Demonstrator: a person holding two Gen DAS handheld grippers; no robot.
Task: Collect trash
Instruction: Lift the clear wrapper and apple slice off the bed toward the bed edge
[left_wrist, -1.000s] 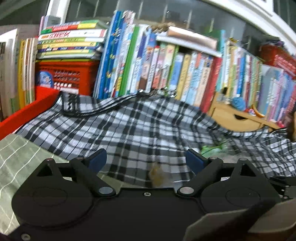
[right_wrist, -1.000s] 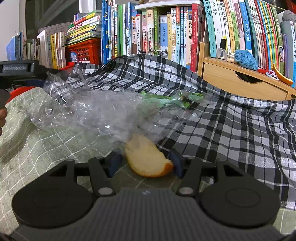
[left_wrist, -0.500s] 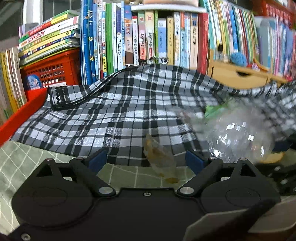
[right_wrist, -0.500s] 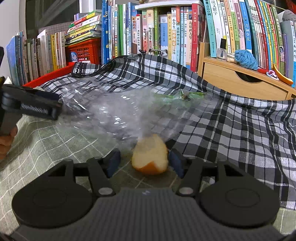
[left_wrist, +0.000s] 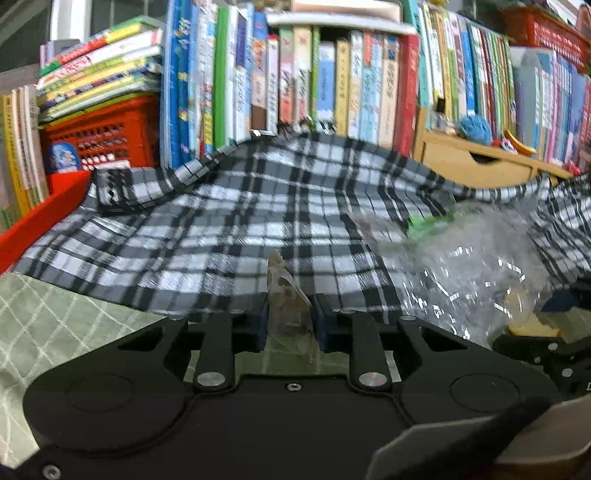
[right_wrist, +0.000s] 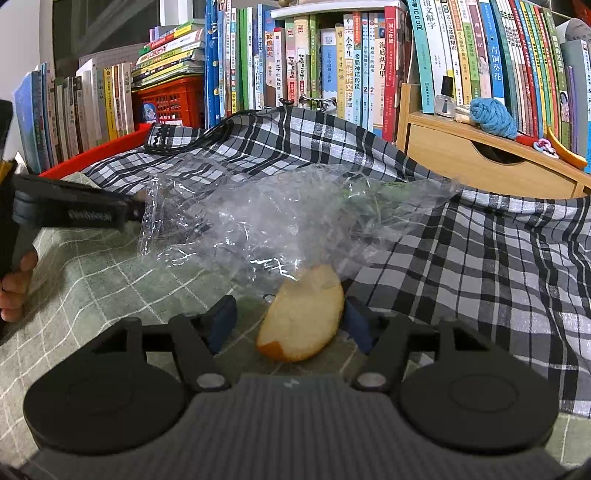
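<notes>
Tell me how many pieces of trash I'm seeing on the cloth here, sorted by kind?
Clear plastic bag: 1
Fruit peel: 1
Green wrapper, seen through the bag: 1
Total: 3

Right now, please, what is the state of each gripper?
Left gripper: shut on the edge of the clear plastic bag.
Right gripper: open, around the fruit peel.
</notes>
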